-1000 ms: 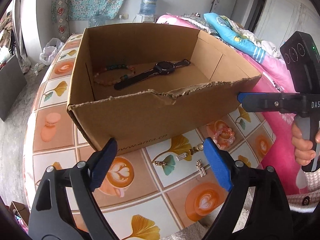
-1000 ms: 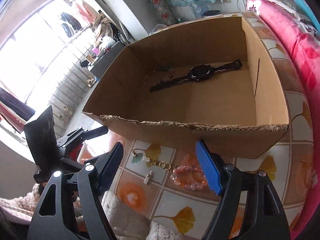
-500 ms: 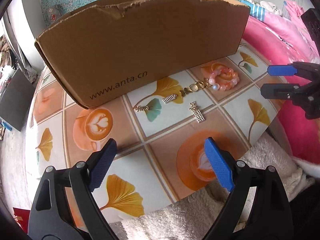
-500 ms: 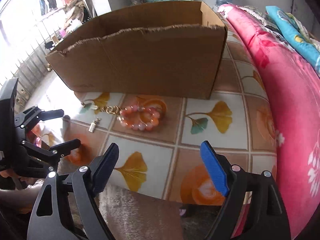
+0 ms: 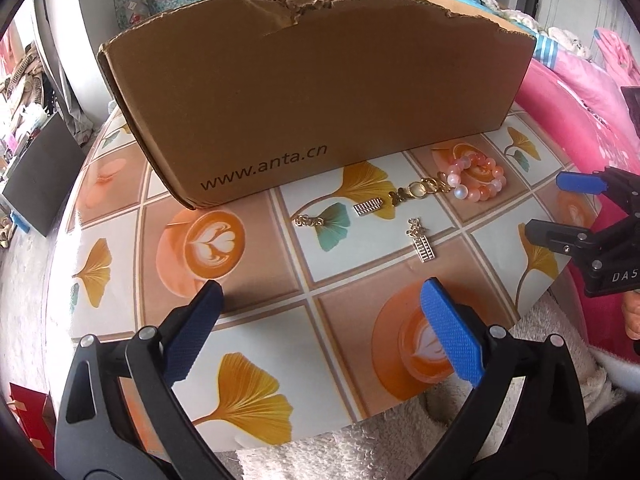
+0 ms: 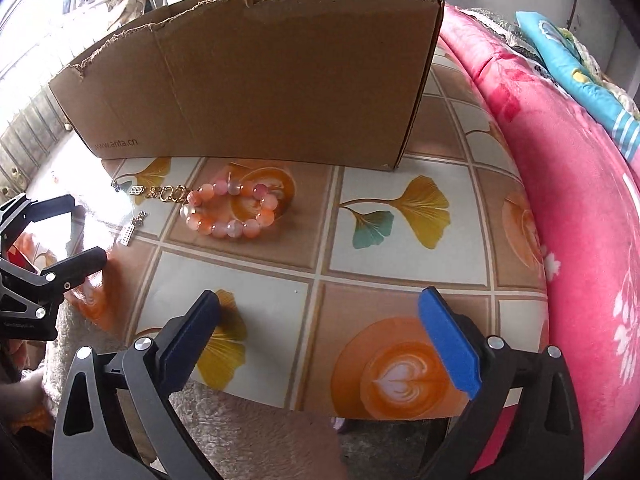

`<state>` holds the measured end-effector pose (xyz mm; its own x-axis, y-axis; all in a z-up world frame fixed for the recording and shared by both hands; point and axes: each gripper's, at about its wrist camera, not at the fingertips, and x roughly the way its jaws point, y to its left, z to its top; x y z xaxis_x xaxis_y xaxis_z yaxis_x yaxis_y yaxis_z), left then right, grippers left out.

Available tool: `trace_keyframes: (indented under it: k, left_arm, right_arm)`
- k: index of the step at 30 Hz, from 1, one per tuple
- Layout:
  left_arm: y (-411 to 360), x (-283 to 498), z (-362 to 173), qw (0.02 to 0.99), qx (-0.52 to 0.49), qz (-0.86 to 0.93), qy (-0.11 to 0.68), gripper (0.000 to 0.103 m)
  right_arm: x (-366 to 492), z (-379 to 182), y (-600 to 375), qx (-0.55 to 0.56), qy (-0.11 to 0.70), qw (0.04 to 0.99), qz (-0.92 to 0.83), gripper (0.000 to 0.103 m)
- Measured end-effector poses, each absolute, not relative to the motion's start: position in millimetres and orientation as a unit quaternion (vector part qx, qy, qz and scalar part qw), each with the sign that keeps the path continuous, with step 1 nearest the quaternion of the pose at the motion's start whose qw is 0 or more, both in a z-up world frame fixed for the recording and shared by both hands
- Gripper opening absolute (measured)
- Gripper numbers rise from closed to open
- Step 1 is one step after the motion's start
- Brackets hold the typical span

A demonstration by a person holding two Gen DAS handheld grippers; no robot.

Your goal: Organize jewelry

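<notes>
Now: one box (image 5: 312, 92) | one bead bracelet (image 6: 236, 212) | two loose charms (image 5: 422, 240)

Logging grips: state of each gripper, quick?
Left gripper: jaws opening, nothing between them.
Right gripper: jaws opening, nothing between them.

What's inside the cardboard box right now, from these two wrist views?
Nothing inside shows: both cameras sit low, so the cardboard box presents only its outer front wall and torn rim. Its interior is hidden. The pink bead bracelet and gold pieces lie outside, on the table.
</notes>
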<state>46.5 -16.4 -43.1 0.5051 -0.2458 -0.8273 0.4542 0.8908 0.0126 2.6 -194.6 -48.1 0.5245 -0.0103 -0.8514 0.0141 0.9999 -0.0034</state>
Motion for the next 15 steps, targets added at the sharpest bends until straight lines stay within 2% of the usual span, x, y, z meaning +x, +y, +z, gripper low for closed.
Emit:
trace_keyframes:
  k: [15]
  left_arm:
    - [-17.9,50.7,-41.5,0.849,0.117,-0.201,0.474,0.096]
  right_arm:
    - [9.7,-48.9,-196.5,0.007,0.497,0.868,-0.010,0.097]
